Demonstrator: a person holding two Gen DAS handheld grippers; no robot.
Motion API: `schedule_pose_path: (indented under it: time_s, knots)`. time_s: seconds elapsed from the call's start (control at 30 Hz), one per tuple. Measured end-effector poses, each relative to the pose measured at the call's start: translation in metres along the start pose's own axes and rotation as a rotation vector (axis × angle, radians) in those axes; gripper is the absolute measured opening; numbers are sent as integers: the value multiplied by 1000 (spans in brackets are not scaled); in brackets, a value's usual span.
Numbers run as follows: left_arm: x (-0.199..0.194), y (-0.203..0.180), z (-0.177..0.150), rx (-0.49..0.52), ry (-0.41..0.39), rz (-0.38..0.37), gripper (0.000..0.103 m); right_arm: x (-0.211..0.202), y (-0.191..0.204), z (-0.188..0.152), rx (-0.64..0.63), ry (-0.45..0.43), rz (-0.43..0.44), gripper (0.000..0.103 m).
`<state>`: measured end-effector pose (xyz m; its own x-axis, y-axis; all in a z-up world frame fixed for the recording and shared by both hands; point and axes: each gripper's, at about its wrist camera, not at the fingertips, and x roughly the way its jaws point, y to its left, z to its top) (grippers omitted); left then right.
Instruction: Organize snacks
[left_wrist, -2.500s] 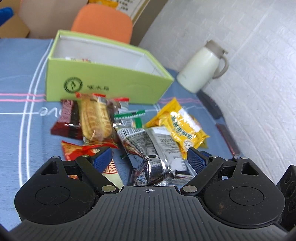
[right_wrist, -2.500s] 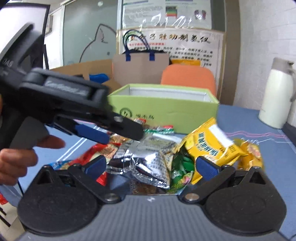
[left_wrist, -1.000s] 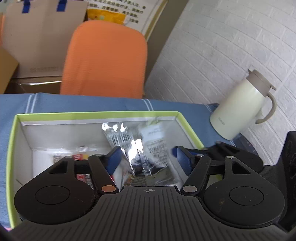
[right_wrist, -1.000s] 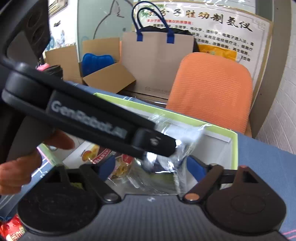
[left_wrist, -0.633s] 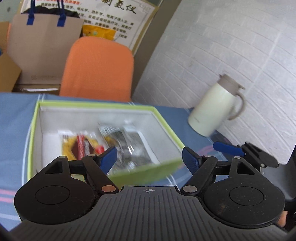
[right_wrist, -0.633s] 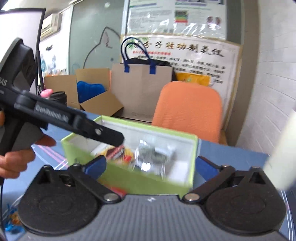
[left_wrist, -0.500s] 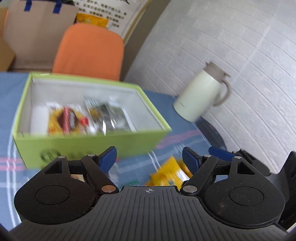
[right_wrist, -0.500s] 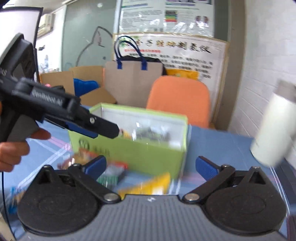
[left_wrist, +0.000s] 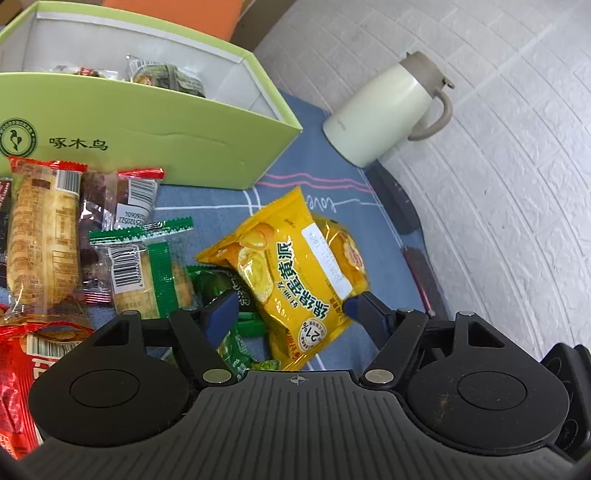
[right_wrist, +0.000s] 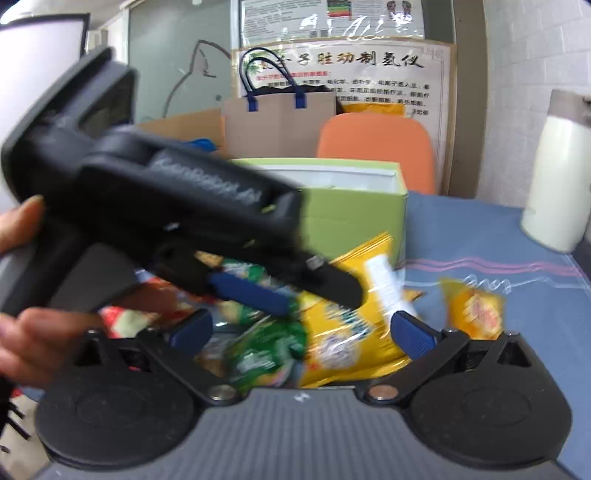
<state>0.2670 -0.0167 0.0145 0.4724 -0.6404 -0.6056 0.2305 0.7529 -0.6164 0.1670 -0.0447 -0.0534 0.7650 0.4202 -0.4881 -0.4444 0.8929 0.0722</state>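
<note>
Left wrist view takes in the blue tablecloth (left_wrist: 325, 122) first, with the lime-green box (left_wrist: 147, 125) standing open at its far left side; a few wrapped snacks lie inside the box against its far wall. A cream thermos jug (left_wrist: 384, 110) stands on the cloth to the right of the box, well apart from the snack pile. In front of the box lies a loose heap of packets: a long biscuit pack (left_wrist: 42, 236) with red ends at the left, a clear green-trimmed cracker pack (left_wrist: 147, 269) beside it, and a red packet (left_wrist: 14, 387) at the lower left edge. The yellow chip bag (left_wrist: 295, 273) lies flat on the cloth right between the spread blue pads of the left gripper (left_wrist: 290, 306), its lower end reaching toward the gripper body; neither pad visibly presses it, and the jaws stand wide apart. A green packet (left_wrist: 236, 332) sits partly under the yellow bag, just beside the left pad.

Right wrist view, blurred, shows the right gripper (right_wrist: 301, 332) also spread wide and empty, with the same yellow bag and green packet between its pads. A small yellow packet (right_wrist: 472, 310) lies just beyond the right pad. The left gripper crosses the upper left of this view, a hand (right_wrist: 33, 332) wrapped round its handle.
</note>
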Motion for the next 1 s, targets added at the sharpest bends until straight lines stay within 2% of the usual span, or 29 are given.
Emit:
schedule_pose_path:
  time_s: [0.07,0.23,0.4,0.47,0.57,0.73,0.8,0.87,1.0]
  knots:
    - [0,2,-1,4,1,7,54,-7,-1,-4,10,-24,7,102]
    - [-2,5,0,-18,-11,6,56,-13,-17,8,-26,-79,-100,102]
    - [8,-1,6,-18,-17,13,60,12,-24,10,-31,9,-42,102]
    - [10,-3,9,-13,-13,8,58,10,-15,3,-53,15,-43,102]
    - [12,-5,7,10,3,5,57,2,-6,-5,-31,8,12,103]
    - [7,-6,2,19,-2,26,58,-2,-2,-8,-51,-8,-51,102]
    - [2,-4,1,16,-25,40,63,-3,-4,-6,-51,-14,-66,102]
    - [1,-3,2,12,-35,44,67,1,-7,-1,-45,-21,-70,102]
    - [12,0,4,0,-12,71,66,9,-7,-2,-38,-13,-53,102]
